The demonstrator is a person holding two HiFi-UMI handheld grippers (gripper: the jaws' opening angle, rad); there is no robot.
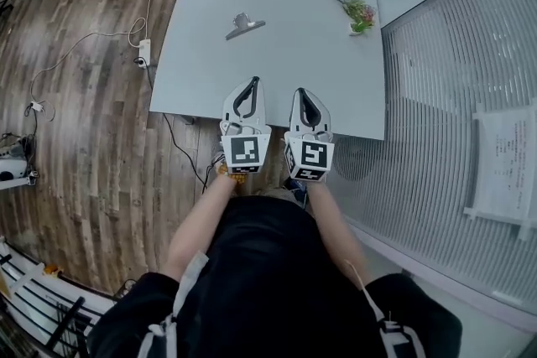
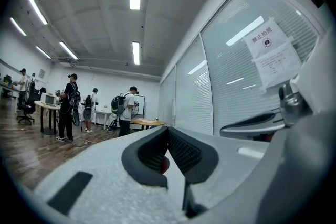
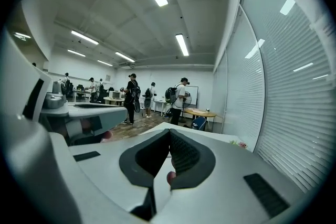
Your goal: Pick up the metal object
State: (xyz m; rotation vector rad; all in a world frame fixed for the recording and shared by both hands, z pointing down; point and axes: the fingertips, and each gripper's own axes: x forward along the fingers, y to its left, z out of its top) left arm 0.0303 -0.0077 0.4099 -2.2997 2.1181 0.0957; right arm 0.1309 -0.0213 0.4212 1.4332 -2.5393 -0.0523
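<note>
The metal object (image 1: 244, 25), a grey clip-like piece, lies on the white table (image 1: 277, 46) toward its far left. Both grippers are held side by side over the table's near edge, well short of it. My left gripper (image 1: 250, 85) is shut with nothing between its jaws; in its own view the black pads (image 2: 181, 150) meet at their tips. My right gripper (image 1: 306, 95) is likewise shut and empty, its pads (image 3: 181, 153) touching. Neither gripper view shows the metal object; both look across the room.
A small flower sprig (image 1: 357, 12) lies at the table's far right. A glass wall with blinds (image 1: 470, 96) runs along the right. Cables and a power strip (image 1: 143, 53) lie on the wooden floor to the left. Several people stand far off (image 2: 68, 107).
</note>
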